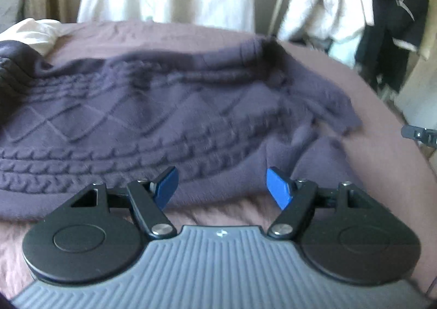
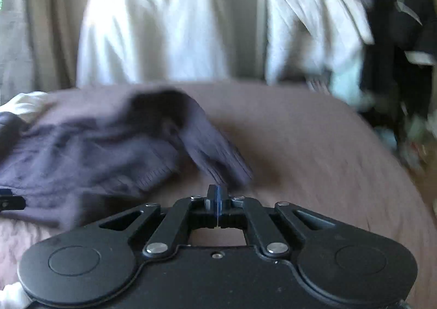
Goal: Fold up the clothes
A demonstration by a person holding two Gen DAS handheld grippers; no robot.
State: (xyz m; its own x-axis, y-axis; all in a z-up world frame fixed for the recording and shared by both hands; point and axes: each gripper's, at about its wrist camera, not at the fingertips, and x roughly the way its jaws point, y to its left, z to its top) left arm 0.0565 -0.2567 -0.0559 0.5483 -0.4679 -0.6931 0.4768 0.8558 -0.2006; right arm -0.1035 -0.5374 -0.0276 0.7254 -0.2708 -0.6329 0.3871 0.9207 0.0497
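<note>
A dark purple cable-knit sweater (image 1: 153, 123) lies spread on a mauve bedspread (image 1: 382, 172). My left gripper (image 1: 222, 187) is open just over the sweater's near hem, its blue pads (image 1: 278, 189) wide apart with nothing between them. In the right wrist view the sweater (image 2: 82, 156) lies to the left, blurred, with a sleeve (image 2: 215, 156) stretching toward my right gripper (image 2: 217, 194). That gripper is shut, pads pressed together just below the sleeve's cuff, and no cloth shows between them. A tip of each gripper shows in the other's view: the right one (image 1: 420, 135), the left one (image 2: 11, 201).
White cloth (image 1: 35, 32) and a dark garment (image 1: 11, 58) lie at the bed's far left. Behind the bed hang white garments (image 2: 153, 27) and curtains (image 2: 41, 22). Dark clothes and clutter (image 2: 404, 63) stand to the right, past the bed's edge.
</note>
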